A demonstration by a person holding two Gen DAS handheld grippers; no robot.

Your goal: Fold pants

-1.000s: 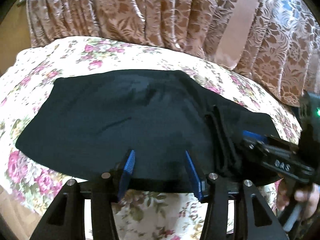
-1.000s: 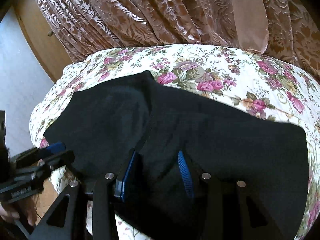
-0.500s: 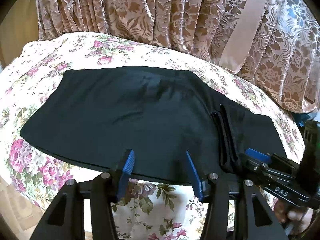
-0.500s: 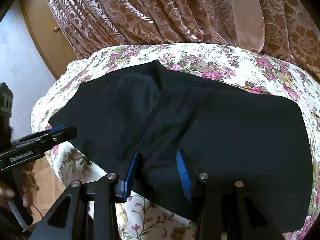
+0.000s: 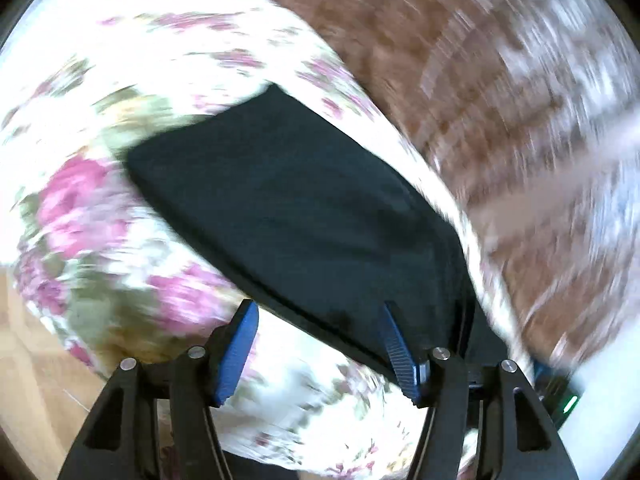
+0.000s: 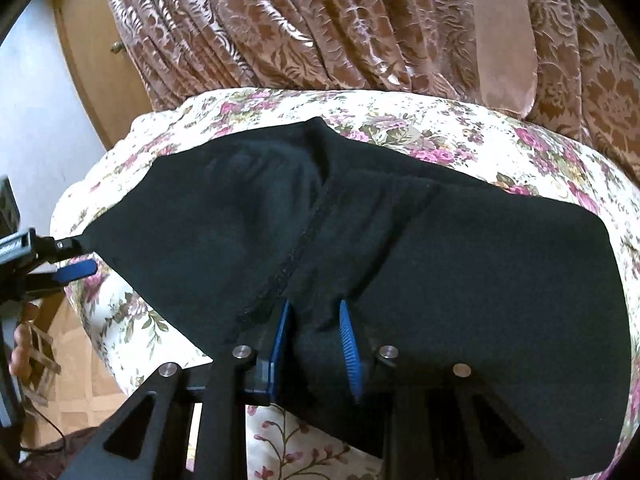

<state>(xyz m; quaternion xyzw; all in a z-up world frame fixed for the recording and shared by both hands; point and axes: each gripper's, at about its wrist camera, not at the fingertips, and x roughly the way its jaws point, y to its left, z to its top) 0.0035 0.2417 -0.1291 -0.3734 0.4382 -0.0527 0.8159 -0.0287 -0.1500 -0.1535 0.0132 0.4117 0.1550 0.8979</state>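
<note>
Since a second ago our left gripper (image 5: 320, 344) has swung out toward the pants' (image 6: 360, 240) left end and rolled, blurring its view; its tongs are opening, empty, the near hem just ahead of them. Our right gripper (image 6: 312, 340) has barely shifted; its tongs are closing with a fold of black cloth bunched between the blue pads (image 6: 348, 344), which do not yet look pressed onto it. Just beyond, the pants lie spread across the flowered bedspread (image 6: 440, 132), a seam running up the middle. We judge them light, limp and prone to sagging, best pinched at the hem edges. Farther off hangs the brown curtain (image 6: 320, 20). We see no containers.
</note>
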